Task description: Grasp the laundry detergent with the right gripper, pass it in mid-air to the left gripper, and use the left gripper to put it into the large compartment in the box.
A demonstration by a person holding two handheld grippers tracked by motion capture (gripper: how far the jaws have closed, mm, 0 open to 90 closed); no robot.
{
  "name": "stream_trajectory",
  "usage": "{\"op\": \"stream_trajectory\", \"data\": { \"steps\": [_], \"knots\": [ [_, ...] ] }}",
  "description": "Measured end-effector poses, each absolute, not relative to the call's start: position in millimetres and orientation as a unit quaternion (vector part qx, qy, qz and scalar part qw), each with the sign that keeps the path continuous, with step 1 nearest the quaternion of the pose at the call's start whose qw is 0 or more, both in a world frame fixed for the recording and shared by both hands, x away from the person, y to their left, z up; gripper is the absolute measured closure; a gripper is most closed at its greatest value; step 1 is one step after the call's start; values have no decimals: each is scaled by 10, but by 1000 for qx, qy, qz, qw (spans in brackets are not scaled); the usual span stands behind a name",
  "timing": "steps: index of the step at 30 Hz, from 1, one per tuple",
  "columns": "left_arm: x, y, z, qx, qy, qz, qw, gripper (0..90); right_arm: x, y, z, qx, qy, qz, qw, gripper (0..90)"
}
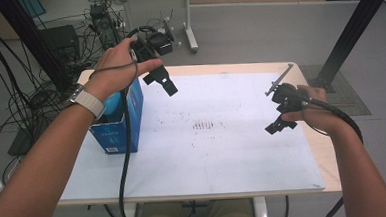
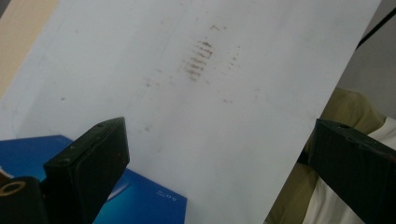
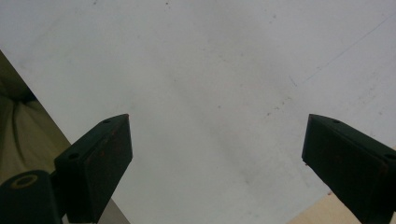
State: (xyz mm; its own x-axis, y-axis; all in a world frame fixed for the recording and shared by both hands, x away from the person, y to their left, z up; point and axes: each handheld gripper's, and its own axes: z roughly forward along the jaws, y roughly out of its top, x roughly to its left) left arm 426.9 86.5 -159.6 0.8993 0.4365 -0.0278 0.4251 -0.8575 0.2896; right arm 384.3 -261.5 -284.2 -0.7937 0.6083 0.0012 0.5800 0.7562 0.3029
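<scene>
Counter: wooden top (image 1: 328, 154) under a big white sheet (image 1: 223, 152), reddish-brown smudges (image 1: 204, 124) near the middle.
Left claw: left claw (image 1: 165, 82) up off the sheet, jaws spread wide and nothing between them; same wide gap in the left gripper view (image 2: 219, 158).
Right claw: right claw (image 1: 280, 125) low over the sheet's right side, jaws wide apart too, gripping nothing; right gripper view (image 3: 217, 154) looks down on bare white sheet.
Blue box: blue box (image 1: 119, 125) standing at the counter's left edge, right under the left hand (image 1: 119, 67), just beside the left claw.
Right hand: right hand (image 1: 316, 113) near the right edge, well apart from the box.
</scene>
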Motion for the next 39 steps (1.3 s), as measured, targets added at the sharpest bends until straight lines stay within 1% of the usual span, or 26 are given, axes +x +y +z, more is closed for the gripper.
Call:
{"op": "stream_trajectory", "data": {
  "steps": [6,17,20,28,39],
  "knots": [
    [4264,743,-1694,969,201,10,141,55,3832,-2610,-2842,320,935,148,49,84],
    [4245,576,-1878,977,168,14,130,54,3803,-2613,-2844,322,933,151,51,84],
    [4227,525,-1934,980,157,7,123,54,3797,-2605,-2846,322,933,152,50,84],
    [4189,435,-2074,983,143,0,115,55,3779,-2616,-2844,320,933,155,52,84],
    [4171,417,-2138,982,141,-1,126,55,3768,-2630,-2830,322,932,156,54,84]
  ]
}}
